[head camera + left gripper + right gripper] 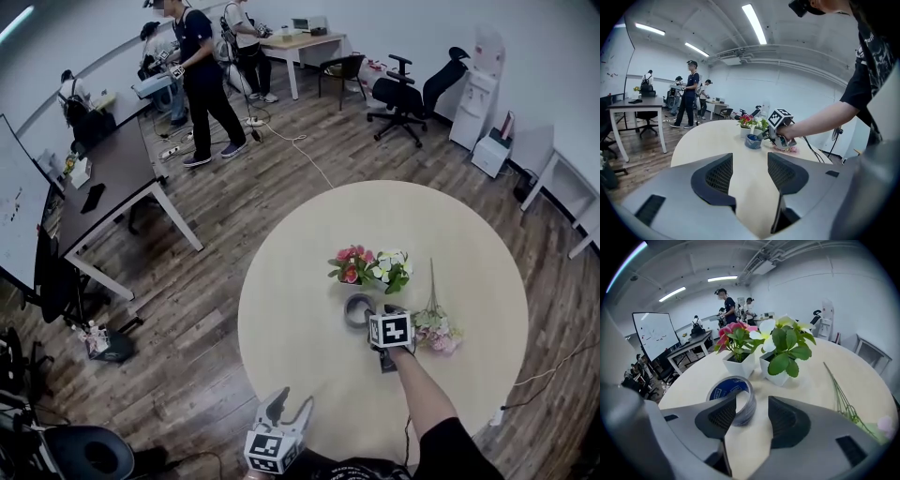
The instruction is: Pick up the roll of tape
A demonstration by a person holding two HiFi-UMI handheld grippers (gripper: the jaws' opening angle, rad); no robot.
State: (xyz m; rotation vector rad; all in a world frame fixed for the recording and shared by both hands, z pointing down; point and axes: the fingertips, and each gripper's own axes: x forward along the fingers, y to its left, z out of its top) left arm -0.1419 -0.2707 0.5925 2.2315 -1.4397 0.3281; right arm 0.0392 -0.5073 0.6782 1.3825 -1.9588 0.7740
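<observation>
The tape (723, 389) is not yet lifted: it lies flat near the middle of the table (291, 281), the right gripper (752, 416) gaping astride its rim without pinching, while the left gripper (750, 176) hangs released and empty at the near edge.

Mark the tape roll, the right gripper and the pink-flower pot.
tape roll (724, 388), right gripper view, blue inner core.
right gripper (752, 416), right gripper view, midway between its fingertips.
pink-flower pot (739, 365), right gripper view, white front wall.
</observation>
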